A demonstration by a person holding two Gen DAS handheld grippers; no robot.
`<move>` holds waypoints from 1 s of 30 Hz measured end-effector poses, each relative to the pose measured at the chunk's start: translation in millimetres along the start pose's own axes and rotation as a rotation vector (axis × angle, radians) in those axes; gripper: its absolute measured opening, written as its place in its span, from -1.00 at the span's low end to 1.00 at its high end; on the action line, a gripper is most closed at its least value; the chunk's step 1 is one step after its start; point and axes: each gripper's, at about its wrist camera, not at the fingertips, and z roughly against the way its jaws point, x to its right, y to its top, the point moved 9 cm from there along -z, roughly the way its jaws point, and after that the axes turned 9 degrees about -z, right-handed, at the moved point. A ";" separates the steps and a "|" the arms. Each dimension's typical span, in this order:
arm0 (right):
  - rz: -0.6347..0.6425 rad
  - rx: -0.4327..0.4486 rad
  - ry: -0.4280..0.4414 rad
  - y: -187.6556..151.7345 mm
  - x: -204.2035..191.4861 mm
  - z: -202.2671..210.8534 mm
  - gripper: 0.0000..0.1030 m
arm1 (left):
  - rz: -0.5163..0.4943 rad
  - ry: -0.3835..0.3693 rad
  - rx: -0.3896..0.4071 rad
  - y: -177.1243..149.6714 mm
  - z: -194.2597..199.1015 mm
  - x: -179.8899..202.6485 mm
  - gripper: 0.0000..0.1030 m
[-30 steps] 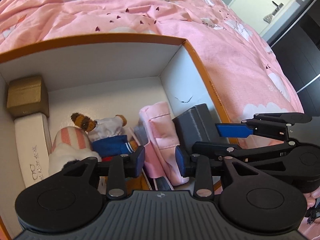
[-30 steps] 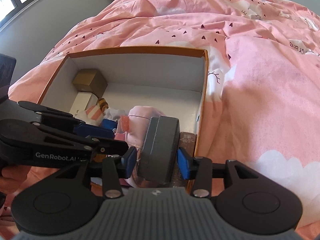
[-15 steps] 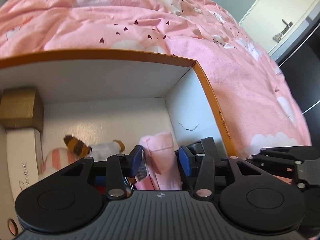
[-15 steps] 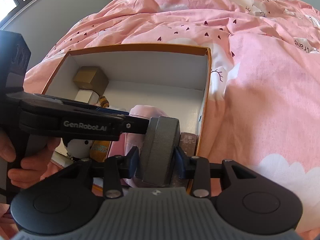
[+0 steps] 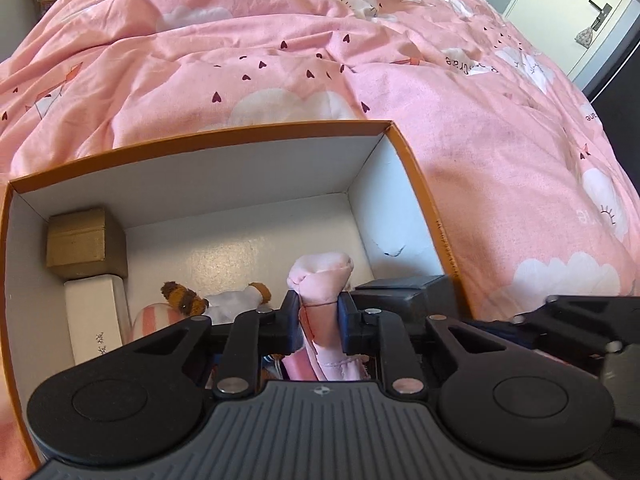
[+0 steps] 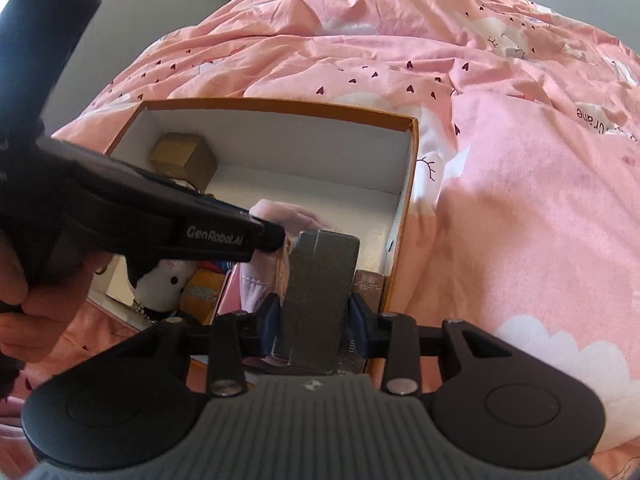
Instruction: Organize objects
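Inside the orange box (image 5: pixel 416 184), at its left wall, a brown carton (image 5: pixel 80 242) and a white case (image 5: pixel 96 320) lie untouched, a stuffed toy (image 5: pixel 192 304) beside them. The left gripper (image 5: pixel 319 320) is clamped on a pink cloth bundle (image 5: pixel 322 280), which stands upright between the pads, long axis vertical, near the box's middle. Just right of it, the right gripper (image 6: pixel 314 320) is closed on a grey case (image 6: pixel 320 288), also upright, close to the right wall. Judgement: both items sit directly ahead of their grippers; clear floor lies toward the far wall.
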 end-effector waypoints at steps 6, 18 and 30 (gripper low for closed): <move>0.007 -0.023 -0.018 -0.5 -0.4 -16.1 -0.25 | 0.106 -0.137 -0.044 1.0 -8.3 -1.5 -0.61; -0.172 -0.071 0.102 10.4 17.8 -25.9 -0.26 | 0.220 -0.247 0.055 -24.0 7.7 -19.9 -0.19; -0.313 -0.099 0.181 14.8 29.7 -27.9 -0.26 | -0.066 -0.170 0.157 -34.2 13.1 9.0 -0.42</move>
